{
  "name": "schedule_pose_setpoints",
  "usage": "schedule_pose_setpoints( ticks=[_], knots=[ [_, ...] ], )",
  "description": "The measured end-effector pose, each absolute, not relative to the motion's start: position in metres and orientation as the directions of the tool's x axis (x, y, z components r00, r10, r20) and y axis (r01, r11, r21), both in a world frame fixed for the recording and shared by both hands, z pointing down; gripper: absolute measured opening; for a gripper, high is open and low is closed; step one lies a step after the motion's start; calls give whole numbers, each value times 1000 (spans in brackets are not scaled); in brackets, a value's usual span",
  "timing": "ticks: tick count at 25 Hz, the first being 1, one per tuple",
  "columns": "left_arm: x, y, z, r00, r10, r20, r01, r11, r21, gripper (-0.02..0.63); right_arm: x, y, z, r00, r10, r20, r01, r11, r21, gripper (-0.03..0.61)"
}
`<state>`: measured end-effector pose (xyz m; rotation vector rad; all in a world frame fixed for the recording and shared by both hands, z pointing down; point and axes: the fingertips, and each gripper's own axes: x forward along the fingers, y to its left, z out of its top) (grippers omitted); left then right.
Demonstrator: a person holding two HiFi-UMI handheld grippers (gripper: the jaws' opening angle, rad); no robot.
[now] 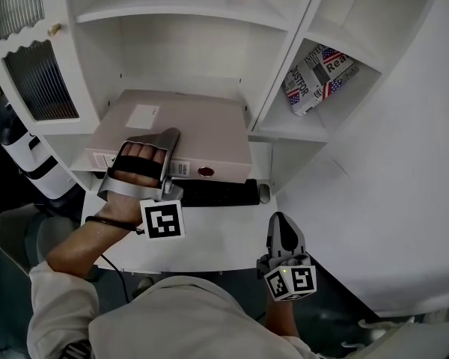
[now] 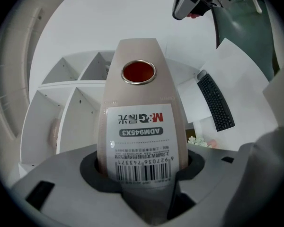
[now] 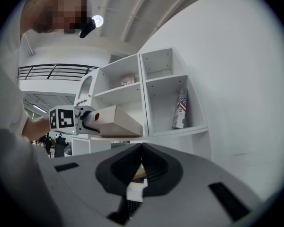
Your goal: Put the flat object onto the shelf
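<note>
Our left tongs (image 1: 165,146) clamp the binder (image 1: 202,126) spine; our right tongs (image 1: 282,226) are closed, empty. Released early, it could slide off the shelf (image 1: 260,154).

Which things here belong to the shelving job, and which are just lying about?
Job: beige binder, left gripper clamped on it, shelf unit.
Lying about: keyboard, mouse, flag-print magazine; right gripper holds nothing.
</note>
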<state>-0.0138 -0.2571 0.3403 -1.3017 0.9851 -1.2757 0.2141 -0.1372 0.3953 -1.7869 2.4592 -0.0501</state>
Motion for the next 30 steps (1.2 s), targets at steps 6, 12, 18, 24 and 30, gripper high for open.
schedule_pose_setpoints(
  ticks=[6, 12, 18, 24, 30],
  knots=[
    [-10, -272, 347, 88, -987, 132, 96, -123, -988, 278, 221, -143, 403, -300, -953, -49, -948, 303, -97, 3],
    [-6, -287, 359, 74, -988, 135, 104, -127, -986, 293, 226, -149, 407, -300, -953, -44, -947, 303, -104, 3],
    [-4, -307, 372, 62, -988, 138, 117, -130, -984, 318, 231, -152, 410, -293, -955, -37, -949, 296, -109, 3],
    [-4, -320, 381, 56, -988, 147, 119, -140, -983, 337, 236, -154, 412, -282, -959, -29, -953, 283, -110, 3],
    [-4, -332, 383, 63, -986, 156, 113, -149, -982, 347, 237, -155, 414, -278, -960, -20, -954, 279, -108, 3]
  ],
)
